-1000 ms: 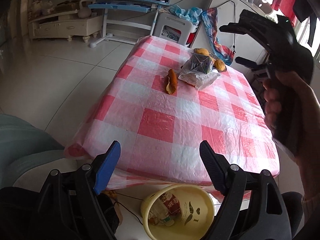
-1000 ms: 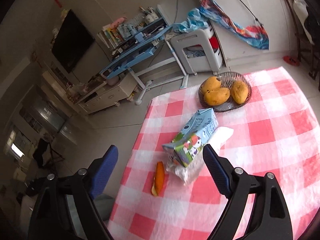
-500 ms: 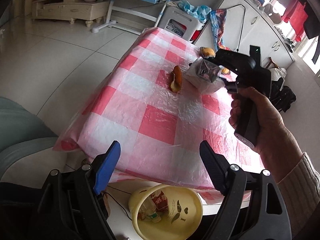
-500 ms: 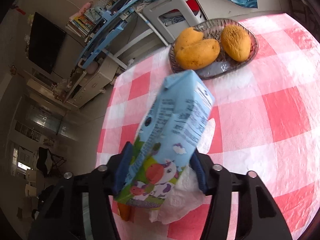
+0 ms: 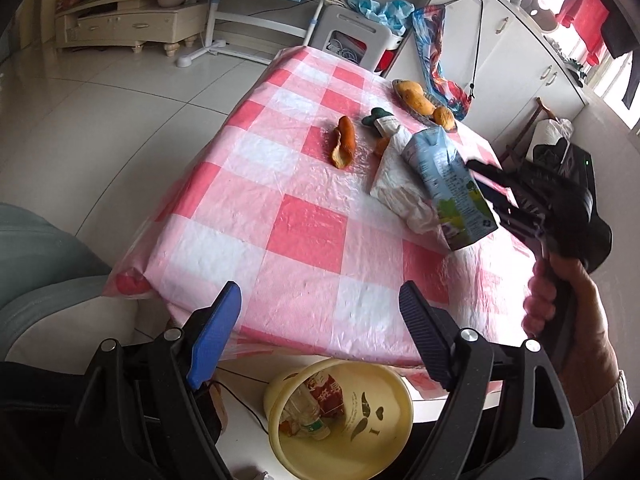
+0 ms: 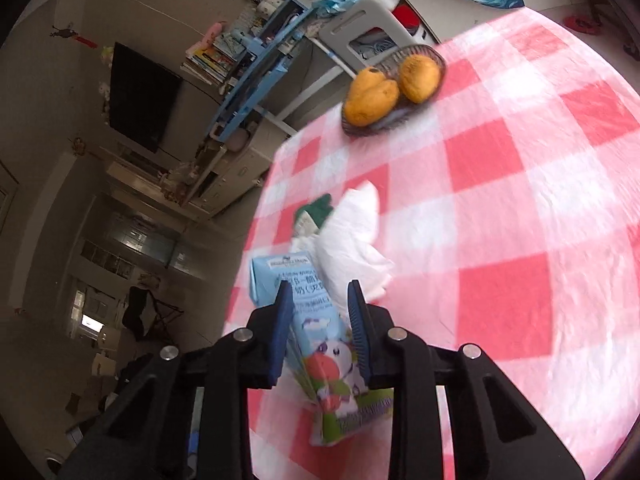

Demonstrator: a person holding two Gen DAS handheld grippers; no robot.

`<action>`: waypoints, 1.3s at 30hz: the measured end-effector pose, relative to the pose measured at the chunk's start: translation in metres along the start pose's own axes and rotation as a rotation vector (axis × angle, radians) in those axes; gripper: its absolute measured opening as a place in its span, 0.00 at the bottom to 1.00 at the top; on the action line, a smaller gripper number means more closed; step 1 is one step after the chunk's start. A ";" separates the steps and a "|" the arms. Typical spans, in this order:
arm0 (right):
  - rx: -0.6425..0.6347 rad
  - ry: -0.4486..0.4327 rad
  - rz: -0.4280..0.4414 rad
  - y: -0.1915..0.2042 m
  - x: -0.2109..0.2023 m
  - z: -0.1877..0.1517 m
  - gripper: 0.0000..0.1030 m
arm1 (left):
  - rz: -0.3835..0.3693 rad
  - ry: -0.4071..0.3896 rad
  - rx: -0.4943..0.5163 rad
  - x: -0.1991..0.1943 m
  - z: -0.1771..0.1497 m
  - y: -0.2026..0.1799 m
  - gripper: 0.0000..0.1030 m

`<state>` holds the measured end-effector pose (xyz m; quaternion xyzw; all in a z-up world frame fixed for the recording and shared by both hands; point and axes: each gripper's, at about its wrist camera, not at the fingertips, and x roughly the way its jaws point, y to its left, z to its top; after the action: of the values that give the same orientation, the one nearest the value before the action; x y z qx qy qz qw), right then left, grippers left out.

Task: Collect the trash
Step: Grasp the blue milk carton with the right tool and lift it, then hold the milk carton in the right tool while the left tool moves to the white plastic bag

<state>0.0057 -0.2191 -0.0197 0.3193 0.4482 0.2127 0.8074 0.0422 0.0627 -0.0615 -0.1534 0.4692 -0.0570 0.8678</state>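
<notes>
Right gripper [image 6: 320, 320] clamps the light-blue milk carton [image 6: 316, 344]; carry it past the table's near edge to the yellow plastic bin [image 5: 340, 412]. Left gripper [image 5: 320, 332] open, idle.

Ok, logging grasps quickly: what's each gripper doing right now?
Left gripper: open, holding nothing.
Right gripper: shut on the milk carton.

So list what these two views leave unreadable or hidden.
- Milk carton, right wrist view: print blurred by motion, and the right tongs cover its sides.
- Green wrapper, left wrist view: partly hidden under the white plastic bag; label too small.
- Yellow bin, left wrist view: its left and right edges are hidden by the left tongs; contents only partly identifiable.
- Fruit plate, right wrist view: mostly covered by its mangoes.
</notes>
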 end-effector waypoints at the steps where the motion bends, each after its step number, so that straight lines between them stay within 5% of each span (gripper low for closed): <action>1: -0.004 0.018 -0.051 -0.006 -0.003 -0.004 0.30 | 0.002 0.002 0.004 0.000 -0.001 -0.001 0.76; 4: -0.005 0.004 -0.148 -0.015 -0.017 -0.008 0.49 | 0.013 0.005 0.021 0.001 -0.005 -0.003 0.76; 9: -0.135 -0.047 -0.159 0.011 -0.025 -0.015 0.75 | 0.032 0.011 0.046 0.003 -0.012 -0.008 0.76; 17: -0.398 0.003 -0.229 0.050 0.018 -0.029 0.84 | 0.056 0.022 0.091 0.009 -0.019 -0.016 0.76; 19: -0.417 0.027 -0.248 0.047 0.025 -0.032 0.77 | 0.064 0.022 0.093 0.010 -0.019 -0.015 0.76; 24: -0.362 0.012 -0.217 0.029 0.000 -0.035 0.28 | 0.075 0.023 0.079 0.013 -0.018 -0.009 0.76; 29: -0.303 0.024 -0.156 0.019 -0.014 -0.039 0.29 | 0.075 0.022 0.071 0.015 -0.017 -0.005 0.76; 32: -0.252 0.043 -0.149 0.015 -0.006 -0.040 0.87 | 0.066 0.029 0.073 0.017 -0.019 -0.009 0.76; 34: -0.253 0.043 -0.146 0.017 0.001 -0.040 0.84 | 0.067 0.029 0.101 0.019 -0.021 -0.015 0.76; 36: -0.260 0.071 -0.129 0.021 0.009 -0.041 0.56 | 0.075 0.025 0.138 0.020 -0.024 -0.021 0.76; 39: -0.291 0.083 -0.134 0.027 0.011 -0.045 0.36 | 0.093 0.025 0.168 0.022 -0.027 -0.024 0.76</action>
<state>-0.0292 -0.1785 -0.0253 0.1594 0.4659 0.2339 0.8383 0.0334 0.0290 -0.0853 -0.0575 0.4803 -0.0578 0.8733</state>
